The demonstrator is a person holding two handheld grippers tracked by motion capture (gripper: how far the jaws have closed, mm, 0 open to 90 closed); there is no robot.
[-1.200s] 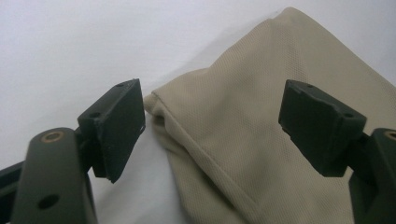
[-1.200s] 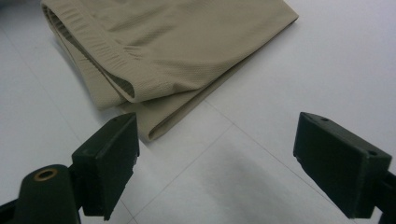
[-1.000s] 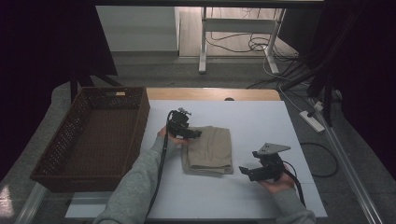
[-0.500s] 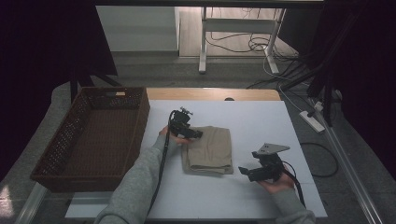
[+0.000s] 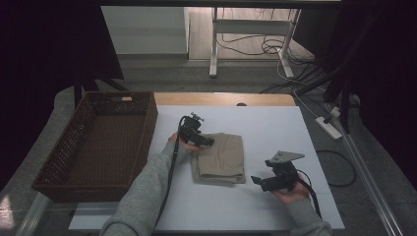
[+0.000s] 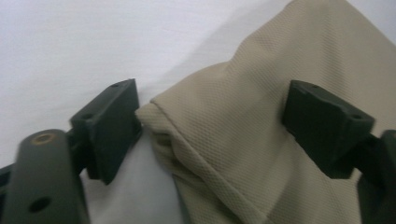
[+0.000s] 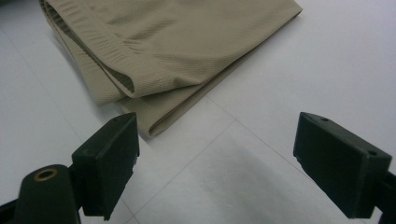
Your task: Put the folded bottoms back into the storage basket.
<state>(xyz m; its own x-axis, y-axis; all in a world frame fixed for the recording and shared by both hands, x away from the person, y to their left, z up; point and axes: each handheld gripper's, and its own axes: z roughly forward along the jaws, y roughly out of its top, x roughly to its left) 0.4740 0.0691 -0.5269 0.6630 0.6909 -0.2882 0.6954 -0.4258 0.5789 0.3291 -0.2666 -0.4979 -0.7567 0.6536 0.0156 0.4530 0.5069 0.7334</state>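
A folded beige cloth (image 5: 220,158) lies on the white table (image 5: 275,128), near its middle. My left gripper (image 5: 210,142) sits at the cloth's far left corner, open, with that corner (image 6: 224,126) lying between its jaws and not pinched. My right gripper (image 5: 255,180) is held low, just right of the cloth's near right corner, open and empty. In the right gripper view the cloth's layered folded edge (image 7: 140,70) lies ahead and to the left of the jaws, a short gap away.
A dark brown wicker basket (image 5: 64,162) stands off the table's left side, empty. A power strip (image 5: 328,127) and cables lie on the floor to the right. A desk frame (image 5: 246,29) stands farther back.
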